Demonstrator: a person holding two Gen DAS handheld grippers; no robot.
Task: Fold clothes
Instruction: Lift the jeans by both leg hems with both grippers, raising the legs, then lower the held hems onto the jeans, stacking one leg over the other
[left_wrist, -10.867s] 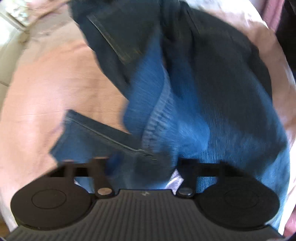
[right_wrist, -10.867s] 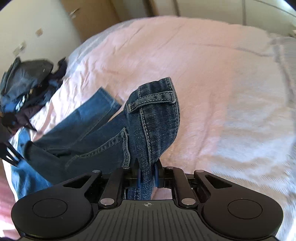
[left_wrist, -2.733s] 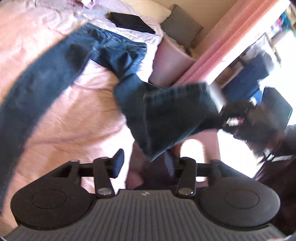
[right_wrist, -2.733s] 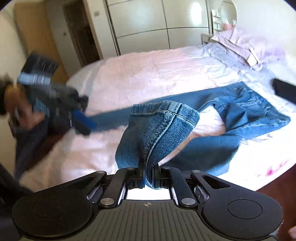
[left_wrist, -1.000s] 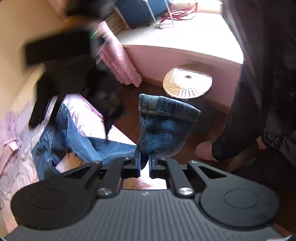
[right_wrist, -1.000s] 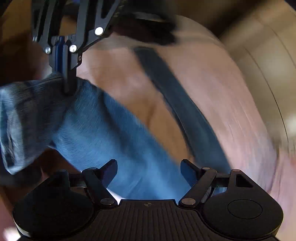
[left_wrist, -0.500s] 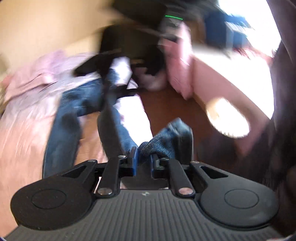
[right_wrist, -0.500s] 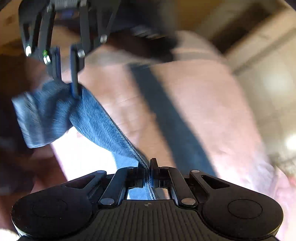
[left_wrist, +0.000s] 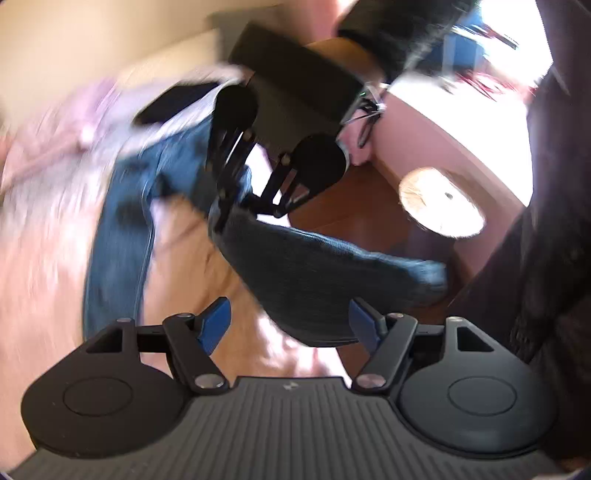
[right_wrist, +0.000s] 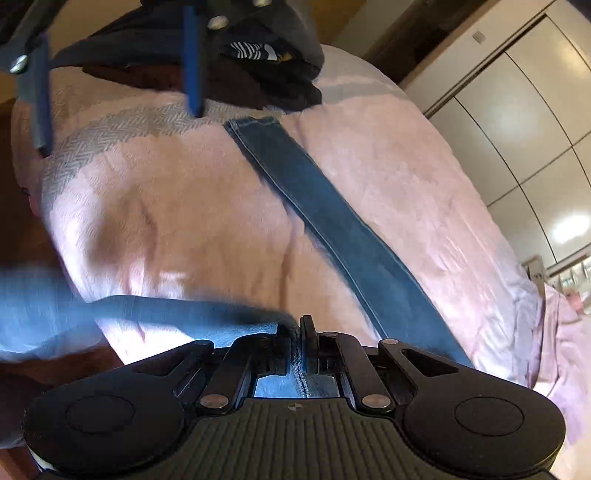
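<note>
pink bedspread (right_wrist: 155, 206) under jeans (right_wrist: 332, 221) pinched by right hand-held gripper (right_wrist: 295, 332); left hand-held gripper (left_wrist: 290, 321) spread.

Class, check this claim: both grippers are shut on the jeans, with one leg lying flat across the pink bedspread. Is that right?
Not quite. Only the right gripper is shut on the jeans. The left wrist view shows the left gripper open, its blue fingers spread apart. One leg does lie flat across the pink bedspread.

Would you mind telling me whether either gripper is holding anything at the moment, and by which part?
The right gripper is shut on the jeans, pinching a seamed edge of one leg. The left gripper is open and holds nothing.
</note>
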